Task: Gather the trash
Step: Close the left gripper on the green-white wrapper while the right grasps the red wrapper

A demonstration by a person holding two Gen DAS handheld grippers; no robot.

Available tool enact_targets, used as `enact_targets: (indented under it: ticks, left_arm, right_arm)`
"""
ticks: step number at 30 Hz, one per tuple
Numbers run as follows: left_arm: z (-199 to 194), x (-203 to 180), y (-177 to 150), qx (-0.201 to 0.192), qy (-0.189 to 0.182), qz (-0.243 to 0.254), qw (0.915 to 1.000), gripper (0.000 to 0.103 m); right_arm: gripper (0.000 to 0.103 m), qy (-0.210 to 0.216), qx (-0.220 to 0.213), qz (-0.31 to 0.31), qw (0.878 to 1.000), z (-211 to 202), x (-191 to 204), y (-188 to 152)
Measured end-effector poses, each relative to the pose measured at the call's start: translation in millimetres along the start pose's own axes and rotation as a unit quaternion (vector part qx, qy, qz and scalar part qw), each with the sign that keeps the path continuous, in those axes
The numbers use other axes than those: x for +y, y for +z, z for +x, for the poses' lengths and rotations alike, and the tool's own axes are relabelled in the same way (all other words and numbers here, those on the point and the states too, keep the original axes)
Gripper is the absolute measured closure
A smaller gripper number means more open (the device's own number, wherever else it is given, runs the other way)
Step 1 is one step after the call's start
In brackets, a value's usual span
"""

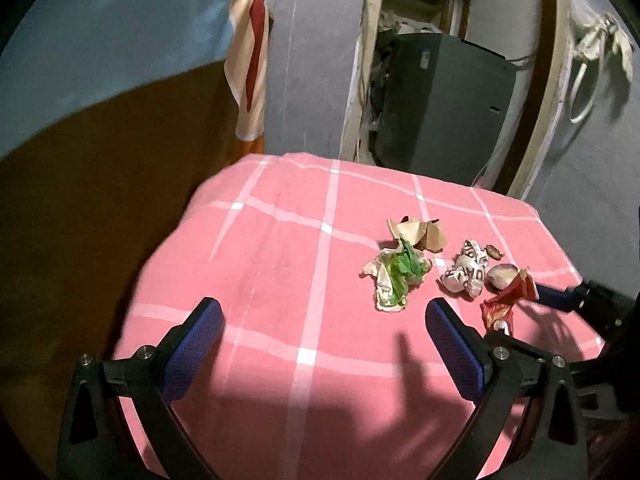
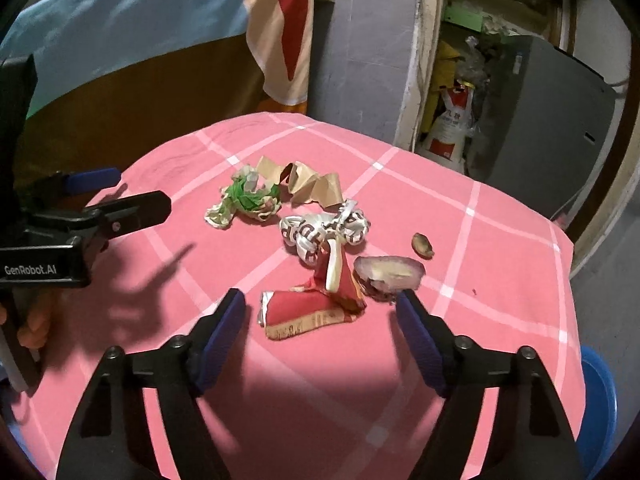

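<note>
On top of the pink checked tablecloth (image 1: 280,248) lies a small group of trash, all on the far right part of the table as the left wrist view shows it. That view gives a green and white crumpled wrapper (image 1: 394,276), a beige paper scrap (image 1: 420,232) just behind it, a white wrapper with dark letters (image 1: 466,274), a piece of onion (image 1: 500,276) and a red wrapper (image 1: 506,300).

The left gripper (image 1: 324,312) has its blue pads spread wide over bare cloth, with nothing between them; the trash is ahead and to its right. One blue finger of the other gripper enters this view from the right edge, close beside the red wrapper.

From the right wrist view the same pieces are seen much nearer. The right gripper (image 2: 320,304) stands with its fingers apart on both sides of the red wrapper (image 2: 308,308); the pads do not press on it. The onion piece (image 2: 390,274) is just beyond the right finger. Only this view shows clearly a small brown shell-like bit (image 2: 423,245) lying apart on the cloth, a blue round object (image 2: 598,400) at the lower right past the table edge, and a red and white sack (image 2: 452,128) in the doorway behind. It shows also the left gripper from the side, at the left edge, with a hand (image 2: 30,328) below it.
</note>
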State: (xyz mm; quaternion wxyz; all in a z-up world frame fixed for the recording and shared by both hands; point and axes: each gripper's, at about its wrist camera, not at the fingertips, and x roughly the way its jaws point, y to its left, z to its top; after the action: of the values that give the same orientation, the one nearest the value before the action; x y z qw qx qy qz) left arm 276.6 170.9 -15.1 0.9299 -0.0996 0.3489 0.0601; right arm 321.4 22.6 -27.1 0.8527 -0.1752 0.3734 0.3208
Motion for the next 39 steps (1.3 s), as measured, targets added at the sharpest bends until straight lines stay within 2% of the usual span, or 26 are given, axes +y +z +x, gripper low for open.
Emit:
enact_targets:
  ticks: [1,3,6,7,11,14,17,20,22,24,27,32,39]
  left_arm:
    - [3,1,1,0.004,-0.003,-0.005,1.0,0.004]
    - [6,0,3,0.009,-0.006,-0.011,0.9999,0.004]
    - [9,-3,7,0.011,-0.01,-0.012,0.9998,0.005]
    - [10,-5,7,0.011,-0.013,-0.011,0.9998,0.006]
    - [17,-14,11,0.02,-0.026,0.002,0.9995,0.019]
    - [24,-21,12,0.034,-0.035,0.01,0.9988,0.031]
    - [30,-27,15,0.038,-0.037,0.014,0.9985,0.037]
    - [35,-27,20,0.044,-0.043,0.014,0.998,0.052]
    - [38,-27,22,0.048,-0.047,0.016,0.9976,0.062]
    - [40,-29,23,0.049,-0.053,0.016,0.9973,0.075]
    - [38,-29,21,0.051,-0.064,0.012,0.9965,0.084]
    - [31,-32,15,0.048,-0.066,0.016,0.9966,0.092]
    - [16,-31,2,0.046,-0.071,0.01,0.9963,0.096]
  right_arm:
    - [0.038,0.003,0.003,0.003,1.0,2,-1,0]
    - [0.053,0.01,0.006,0.011,1.0,3,-5,0]
    - [0.059,0.017,0.001,0.018,1.0,1,-8,0]
    - [0.065,0.018,0.0,0.019,1.0,0,-8,-1]
    - [0.068,0.023,-0.007,0.025,0.999,-3,-11,-2]
    - [0.077,0.022,-0.013,0.028,0.999,-7,-13,-3]
    - [0.08,0.025,-0.012,0.033,0.999,-7,-17,-5]
    - [0.083,0.026,-0.013,0.038,0.999,-8,-19,-5]
    - [0.09,0.028,-0.013,0.04,0.999,-7,-19,-4]
    - [0.091,0.03,-0.012,0.043,0.999,-5,-20,-4]
    - [0.091,0.032,-0.014,0.046,0.998,-7,-22,-5]
    - [0.091,0.035,-0.015,0.052,0.998,-10,-25,-8]
    - [0.091,0.036,-0.012,0.057,0.998,-17,-28,-18]
